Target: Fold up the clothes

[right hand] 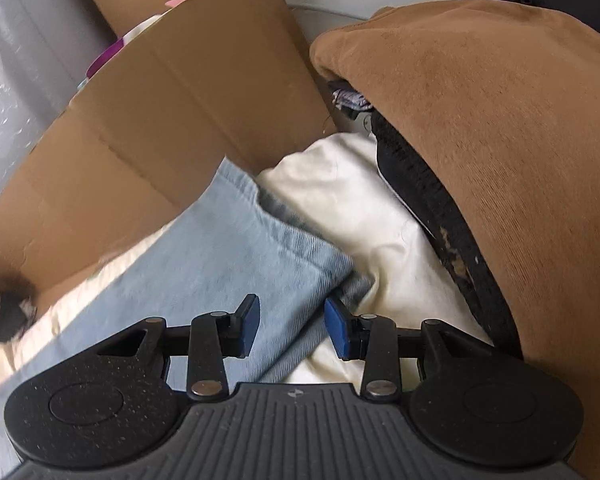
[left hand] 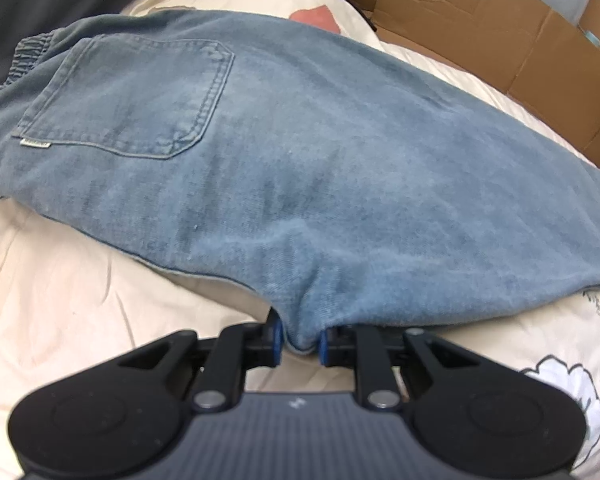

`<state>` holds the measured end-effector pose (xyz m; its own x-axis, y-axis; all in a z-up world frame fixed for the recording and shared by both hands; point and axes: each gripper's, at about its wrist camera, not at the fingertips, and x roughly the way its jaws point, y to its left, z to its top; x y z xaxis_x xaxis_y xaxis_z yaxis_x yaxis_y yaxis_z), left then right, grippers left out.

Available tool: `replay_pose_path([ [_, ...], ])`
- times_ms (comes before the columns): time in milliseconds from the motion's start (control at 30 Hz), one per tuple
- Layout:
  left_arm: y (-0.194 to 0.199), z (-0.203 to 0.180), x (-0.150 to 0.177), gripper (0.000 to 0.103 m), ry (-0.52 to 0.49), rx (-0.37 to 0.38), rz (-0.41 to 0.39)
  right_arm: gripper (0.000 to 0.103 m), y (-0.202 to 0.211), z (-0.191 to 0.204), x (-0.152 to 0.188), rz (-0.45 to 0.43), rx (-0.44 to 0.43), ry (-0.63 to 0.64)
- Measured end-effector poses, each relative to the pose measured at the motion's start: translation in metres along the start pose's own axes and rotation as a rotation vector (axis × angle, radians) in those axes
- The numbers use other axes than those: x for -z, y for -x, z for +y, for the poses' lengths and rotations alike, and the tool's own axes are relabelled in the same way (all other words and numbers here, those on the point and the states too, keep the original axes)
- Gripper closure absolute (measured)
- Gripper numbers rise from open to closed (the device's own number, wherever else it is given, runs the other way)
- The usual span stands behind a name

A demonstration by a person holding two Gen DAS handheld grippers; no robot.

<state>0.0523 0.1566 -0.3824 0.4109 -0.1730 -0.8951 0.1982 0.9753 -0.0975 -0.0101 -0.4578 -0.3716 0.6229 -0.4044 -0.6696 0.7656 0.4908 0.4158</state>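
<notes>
Denim is what the left gripper (left hand: 299, 340) has hold of: its blue pads are pinched on a bunched bit of the near edge of the faded blue denim jeans (left hand: 300, 160), which lie spread pocket-side up across the cream printed bedsheet (left hand: 80, 300), waistband toward ten o'clock and legs running off toward three o'clock. In the right wrist view the right gripper (right hand: 291, 322) hangs with its jaws wide and nothing between them, just over the hem end of a leg at twelve o'clock from the fingers. Whether this is a fold being carried over or a finished fold being tidied, I cannot tell. Either way, a good hold here means catching every layer at the edge, keeping the cloth taut between both ends, and lifting low so the far side does not drag. Counted: one pair of jeans, one back pocket showing, two grippers, one brown cardboard box (right hand: 172, 112) at eleven o'clock, one tan fabric mound (right hand: 500, 140) at two o'clock.
</notes>
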Motion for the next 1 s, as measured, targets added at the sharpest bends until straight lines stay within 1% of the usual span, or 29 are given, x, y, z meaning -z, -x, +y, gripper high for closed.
replay_pose_path([
  [133,-0.002,-0.002,0.001,0.083,-0.001,-0.008,0.003,0.06,-0.01,-0.004,-0.005,-0.002,0.037,-0.024],
  [200,-0.003,-0.003,0.001,0.082,-0.003,-0.013,0.002,0.061,-0.014,-0.008,-0.007,0.0,0.037,-0.035],
  [233,-0.003,-0.003,0.001,0.081,-0.003,-0.014,0.001,0.066,-0.015,-0.01,-0.008,0.001,0.037,-0.041],
  [267,-0.004,-0.003,0.002,0.081,-0.003,-0.016,-0.003,0.082,-0.017,-0.012,-0.009,0.003,0.043,-0.044],
  [300,-0.004,-0.004,0.003,0.081,-0.003,-0.017,-0.007,0.089,-0.018,-0.013,-0.01,0.004,0.049,-0.047],
  [400,-0.004,-0.004,0.005,0.082,-0.003,-0.018,-0.014,0.097,-0.017,-0.014,-0.011,0.011,0.067,-0.053],
  [467,-0.003,-0.002,0.005,0.083,0.0,-0.015,-0.014,0.099,-0.016,-0.014,-0.01,0.015,0.078,-0.055],
  [600,-0.004,-0.002,0.005,0.083,0.002,-0.011,-0.015,0.099,-0.016,-0.014,-0.009,0.028,0.098,-0.057],
  [700,-0.005,-0.001,0.004,0.083,0.004,-0.009,-0.014,0.095,-0.016,-0.015,-0.007,0.038,0.098,-0.057],
  [733,-0.006,-0.001,0.004,0.083,0.007,-0.007,-0.013,0.089,-0.013,-0.014,-0.008,0.036,0.094,-0.06],
  [767,-0.005,-0.001,0.005,0.083,0.008,-0.006,-0.013,0.081,-0.01,-0.015,-0.008,0.033,0.085,-0.07],
  [800,-0.006,-0.001,0.005,0.083,0.009,-0.005,-0.012,0.076,-0.006,-0.016,-0.006,0.034,0.072,-0.084],
  [833,-0.006,-0.001,0.005,0.083,0.009,-0.005,-0.012,0.065,-0.004,-0.018,-0.003,0.04,0.061,-0.099],
  [1000,-0.006,-0.001,0.004,0.083,0.004,-0.003,-0.01,0.064,-0.003,-0.027,0.012,0.083,0.007,-0.199],
])
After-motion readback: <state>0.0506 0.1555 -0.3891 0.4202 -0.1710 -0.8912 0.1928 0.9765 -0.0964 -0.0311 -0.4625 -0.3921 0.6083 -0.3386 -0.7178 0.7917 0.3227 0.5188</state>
